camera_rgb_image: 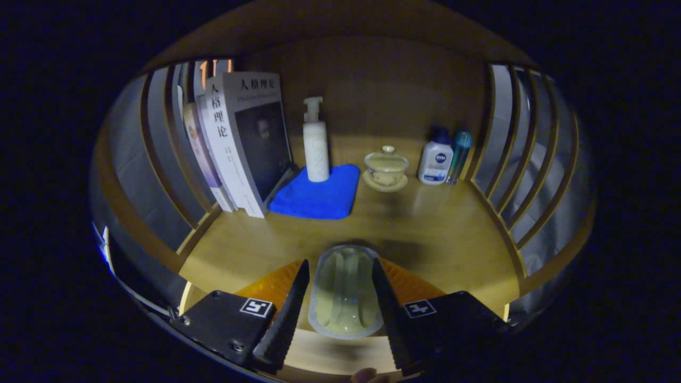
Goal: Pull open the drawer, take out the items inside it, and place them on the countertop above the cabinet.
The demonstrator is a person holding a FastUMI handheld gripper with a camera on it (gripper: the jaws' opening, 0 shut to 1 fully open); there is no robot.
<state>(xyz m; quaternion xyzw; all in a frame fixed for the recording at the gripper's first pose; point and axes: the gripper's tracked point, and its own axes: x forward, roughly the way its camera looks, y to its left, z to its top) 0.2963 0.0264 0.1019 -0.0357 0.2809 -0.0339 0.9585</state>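
Holding that pale, sealed packet (345,290) between both fingers of your hand-held gripper (340,298) just above the tabletop (425,223), you're carrying something light, soft and probably slick, so keep pinching its puffy middle rather than the thin rim.
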